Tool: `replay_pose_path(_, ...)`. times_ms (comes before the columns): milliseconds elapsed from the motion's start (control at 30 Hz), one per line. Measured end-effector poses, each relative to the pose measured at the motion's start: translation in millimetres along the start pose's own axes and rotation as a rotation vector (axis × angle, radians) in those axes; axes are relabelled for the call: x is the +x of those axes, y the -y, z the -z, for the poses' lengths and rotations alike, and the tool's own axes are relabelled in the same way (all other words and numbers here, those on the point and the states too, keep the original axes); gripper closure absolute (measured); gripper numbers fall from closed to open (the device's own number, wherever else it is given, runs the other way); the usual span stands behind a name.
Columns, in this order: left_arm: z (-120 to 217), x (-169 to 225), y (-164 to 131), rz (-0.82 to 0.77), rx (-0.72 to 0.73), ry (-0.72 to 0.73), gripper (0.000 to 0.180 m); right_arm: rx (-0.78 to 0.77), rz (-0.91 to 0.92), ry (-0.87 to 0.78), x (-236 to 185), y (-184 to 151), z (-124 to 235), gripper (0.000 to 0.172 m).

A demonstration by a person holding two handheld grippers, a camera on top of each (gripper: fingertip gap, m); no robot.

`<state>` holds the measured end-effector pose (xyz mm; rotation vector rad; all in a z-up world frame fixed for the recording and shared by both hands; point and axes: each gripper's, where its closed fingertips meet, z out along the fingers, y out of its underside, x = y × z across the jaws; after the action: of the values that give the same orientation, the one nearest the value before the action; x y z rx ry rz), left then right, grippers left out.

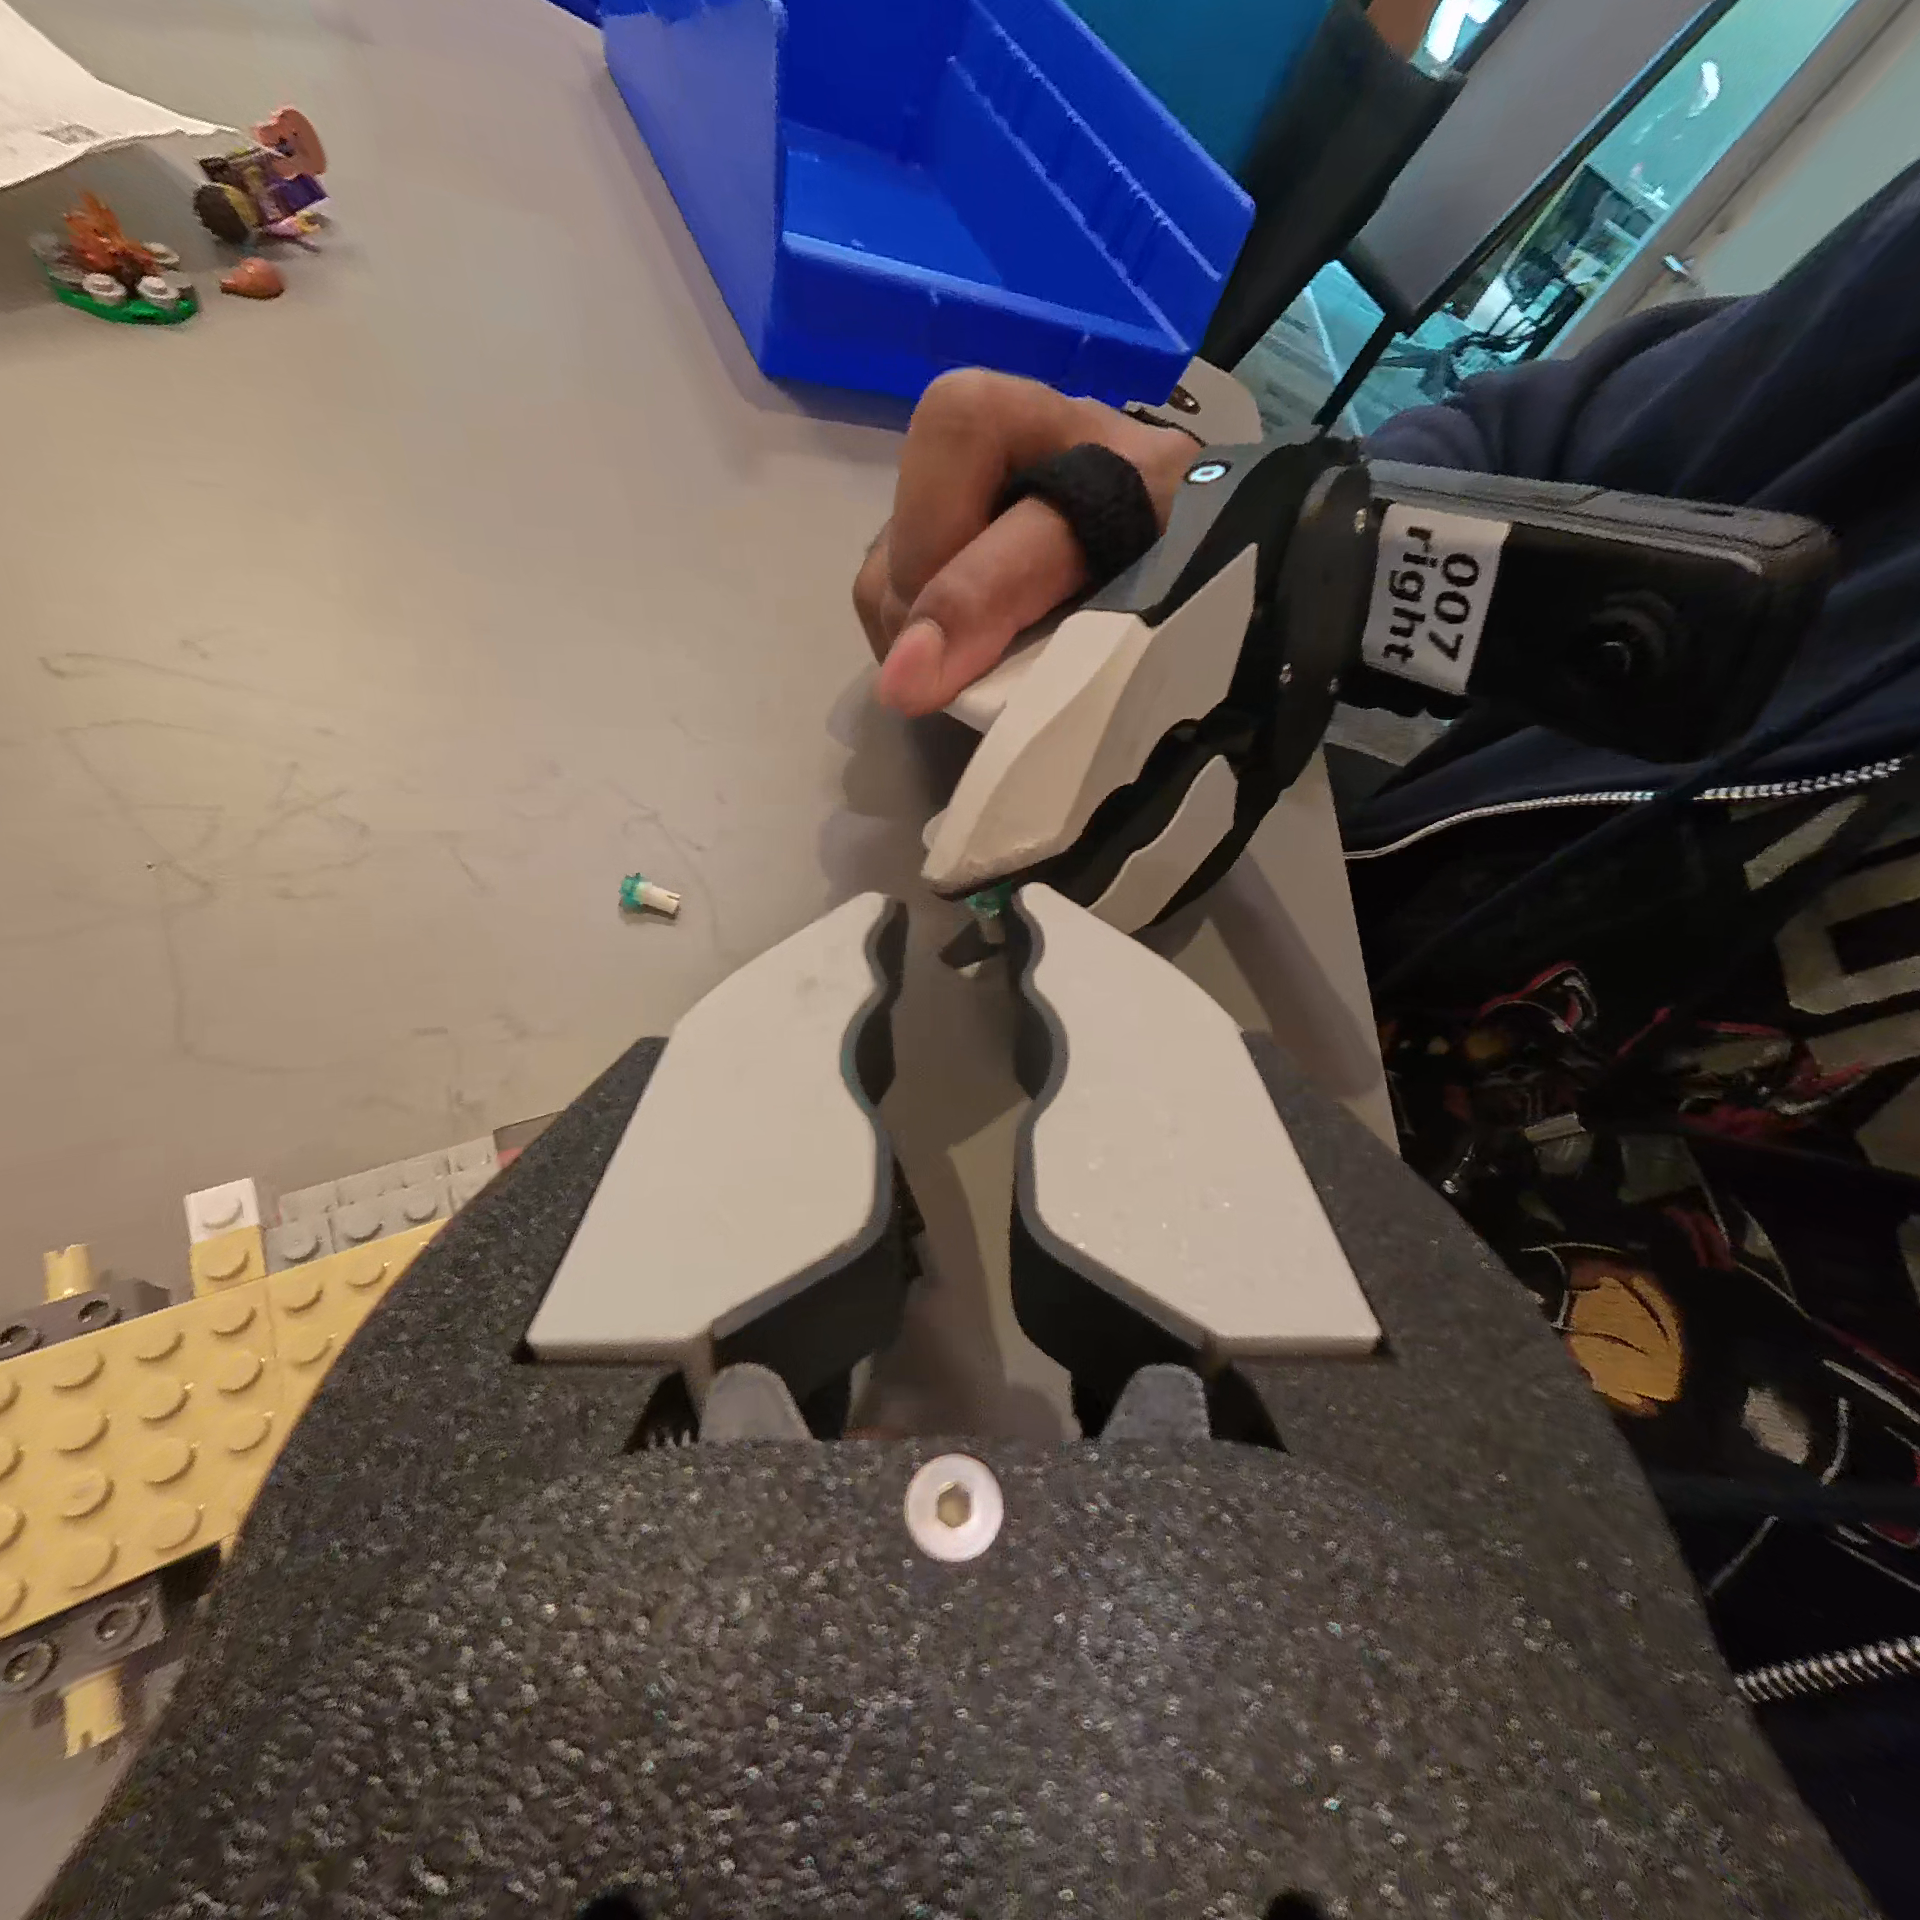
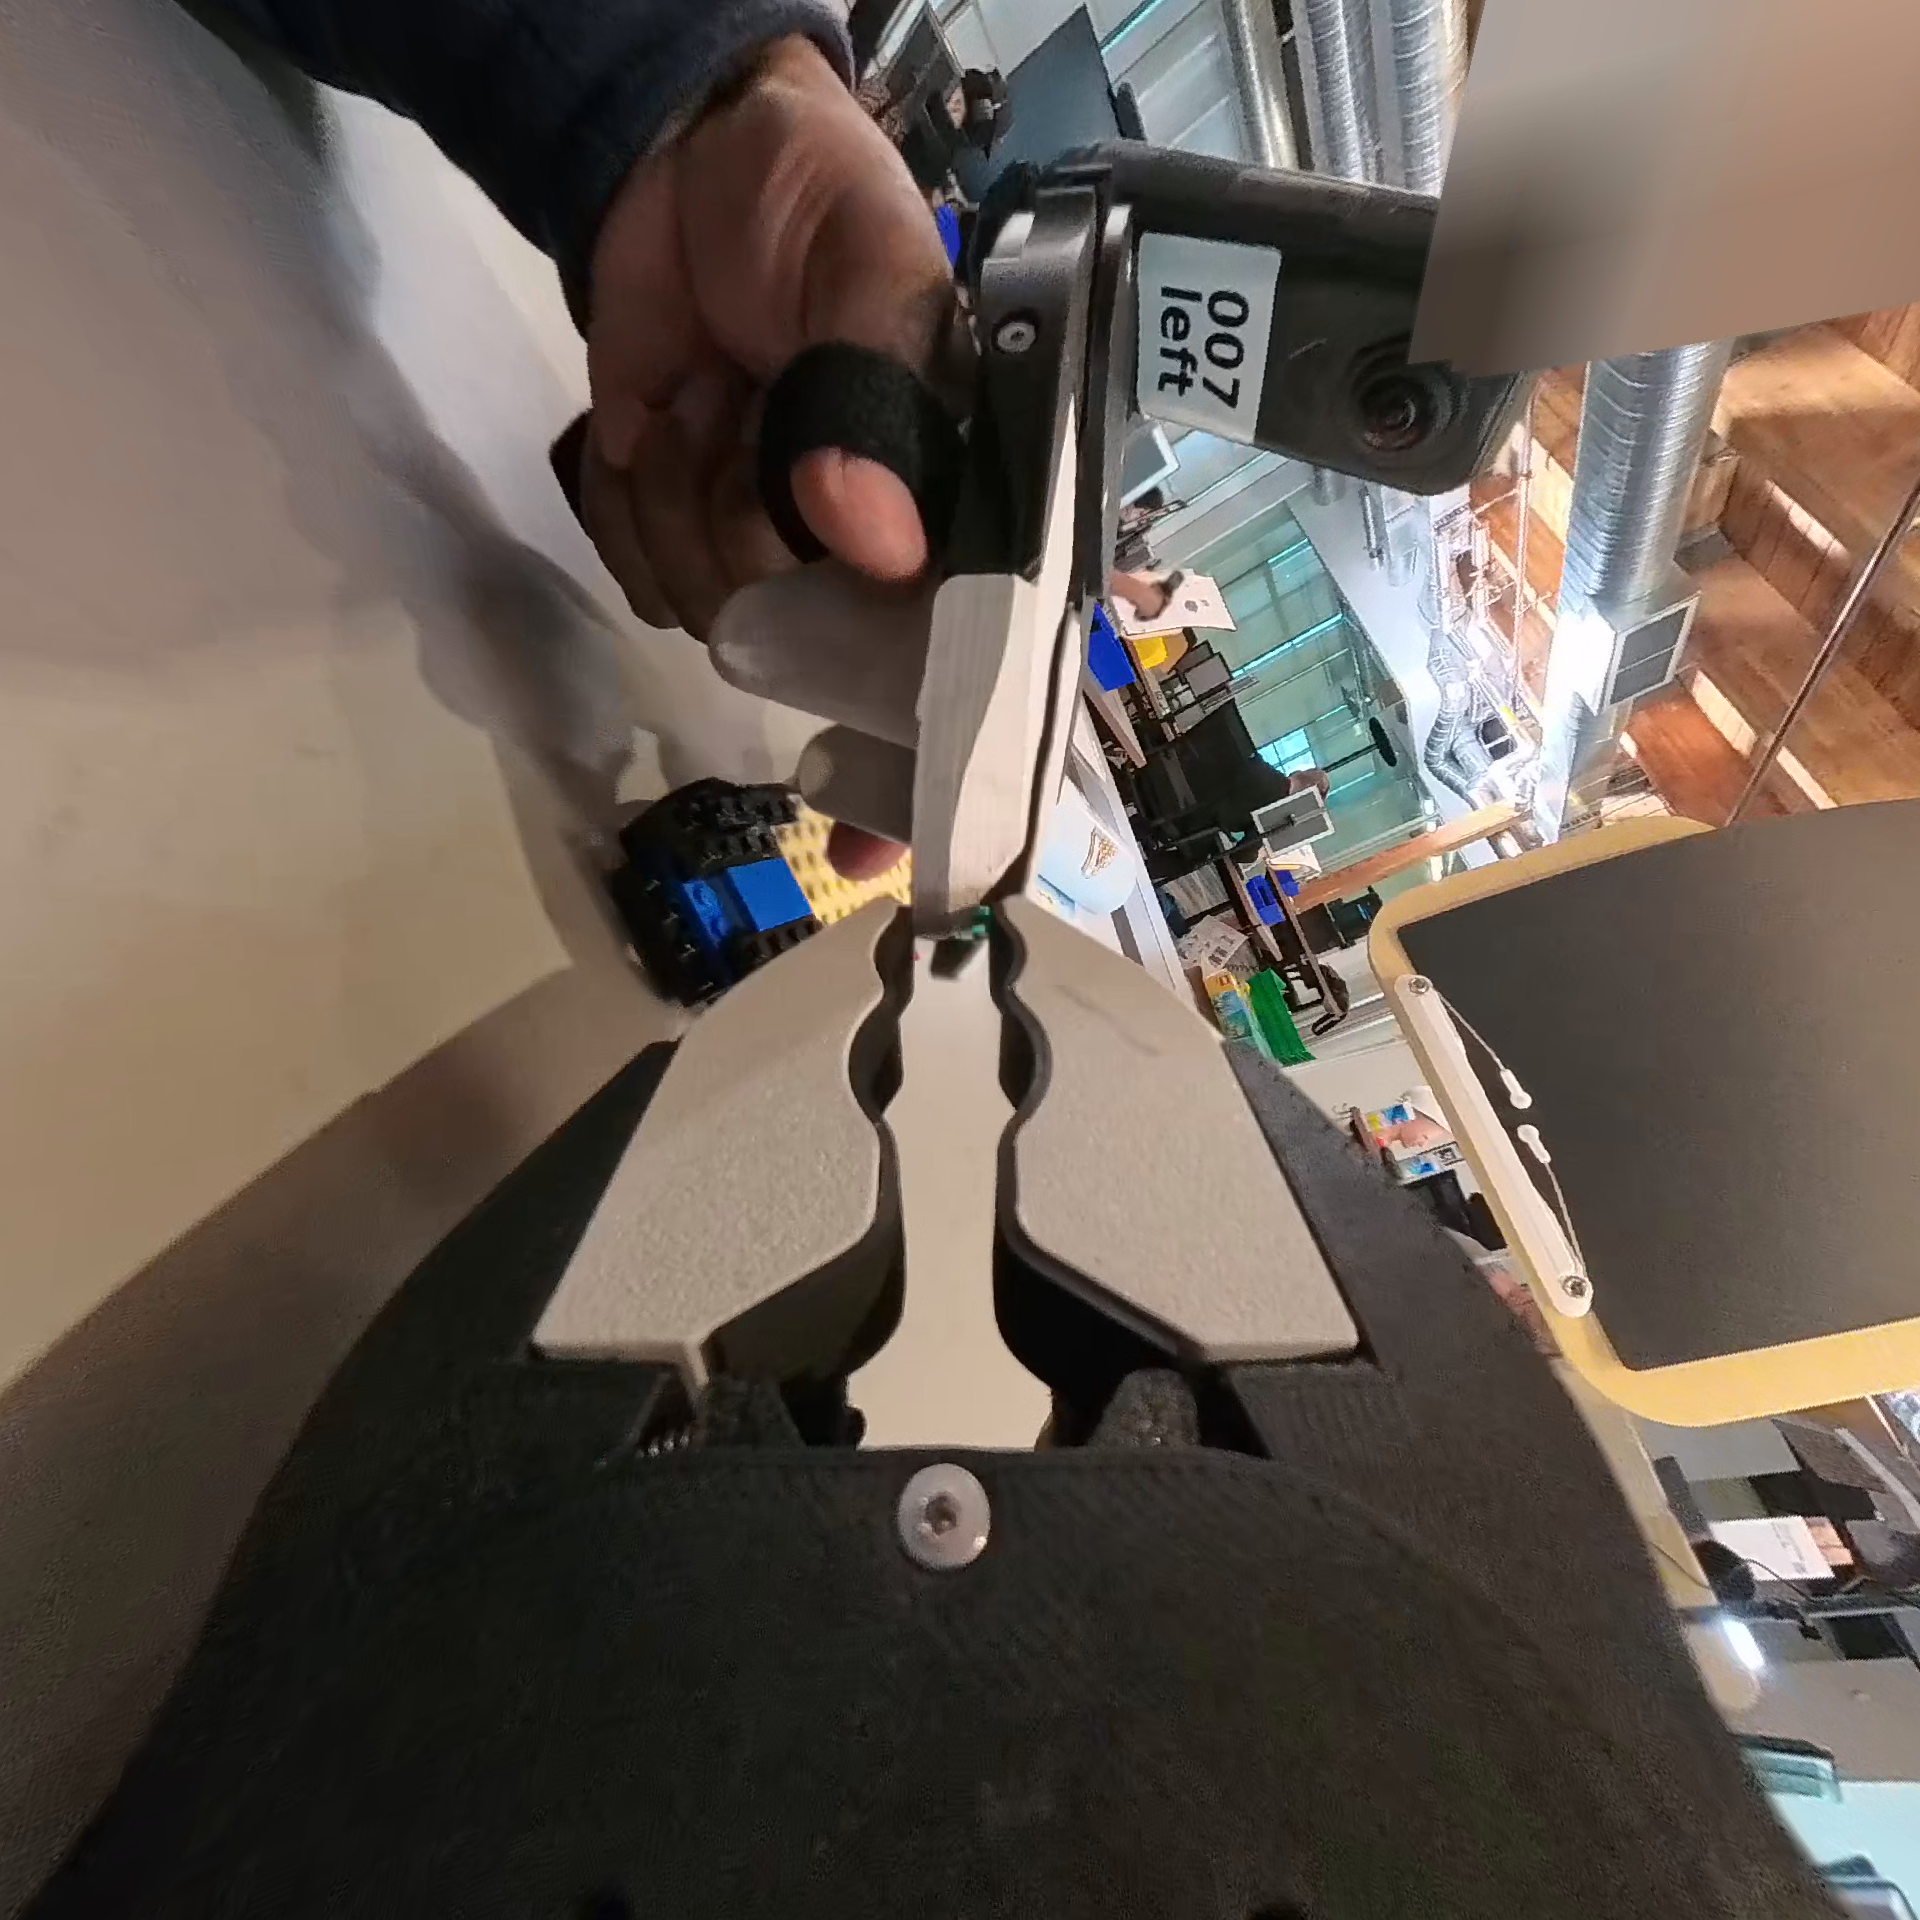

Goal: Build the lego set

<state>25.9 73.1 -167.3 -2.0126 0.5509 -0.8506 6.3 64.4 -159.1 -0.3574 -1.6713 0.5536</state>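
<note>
Left gripper (image 1: 956,914): a black, grainy shell is carrying two pale grey fingers (image 1: 748,1164) with wavy, dark-lined inner edges.
Right gripper (image 2: 951,935): it is showing the same build, a black shell and pale grey fingers (image 2: 1153,1174).
Screws: a silver hex screw (image 1: 953,1507) is sitting in the middle of the left shell, and a matching screw (image 2: 942,1515) in the right.
Markings: a white label (image 1: 1434,592) with dark writing is wrapping each black camera housing.
Finger loops: a black fabric band (image 1: 1091,499) is circling one finger of each hand.
Sleeve: the person is wearing a dark navy sleeve (image 1: 1662,395) and a white-toothed zip (image 1: 1558,800).
</note>
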Motion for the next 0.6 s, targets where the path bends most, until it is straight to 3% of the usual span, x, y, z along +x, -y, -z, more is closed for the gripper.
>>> replay_pose_path(400,11.3,-15.0,8.9,0.037,0.062,0.052,0.154,-0.006,-0.278,-0.001,19.7,-11.9,2.4,0.158)
replay_pose_path(600,12.2,-15.1,10.2,0.045,0.073,0.049,0.155,-0.045,-0.303,0.014,18.6,-18.0,1.6,0.158)
